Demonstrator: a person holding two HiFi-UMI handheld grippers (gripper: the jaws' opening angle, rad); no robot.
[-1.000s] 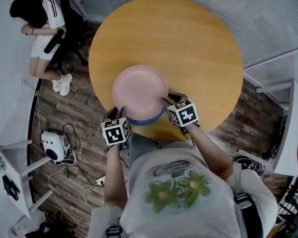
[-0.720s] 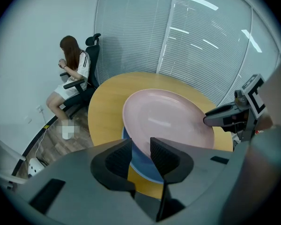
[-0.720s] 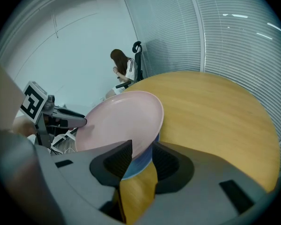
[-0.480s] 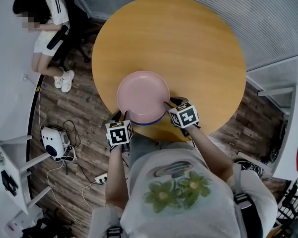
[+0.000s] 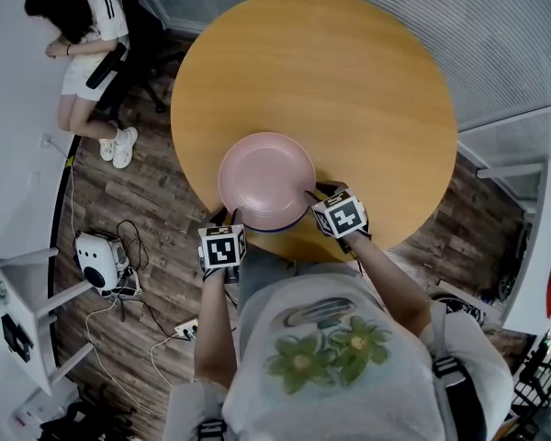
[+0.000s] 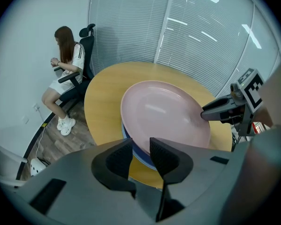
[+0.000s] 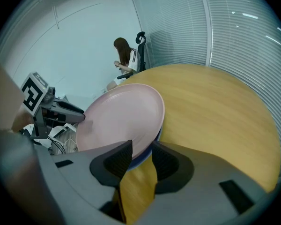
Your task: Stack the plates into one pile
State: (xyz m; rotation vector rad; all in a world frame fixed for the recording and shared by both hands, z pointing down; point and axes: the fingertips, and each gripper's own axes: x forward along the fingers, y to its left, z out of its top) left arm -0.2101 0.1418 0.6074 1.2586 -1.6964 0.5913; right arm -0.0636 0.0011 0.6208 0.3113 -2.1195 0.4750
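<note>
Pink plate (image 5: 266, 177) over blue plate (image 6: 140, 156), rims clamped by left gripper (image 5: 230, 217) and right gripper (image 5: 314, 194)

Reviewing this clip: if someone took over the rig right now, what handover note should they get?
Left claw: shut on the near-left rim of the pink plate.
Right claw: shut on the plate's near-right rim.
Things: the pink plate is held by both claws right over the blue plate, which lies at the near edge of the round table. Whether the two plates touch cannot be told.
Done: the pink plate is lined up on the blue one.
Left: probably seat it fully, open both claws and back them off.
</note>
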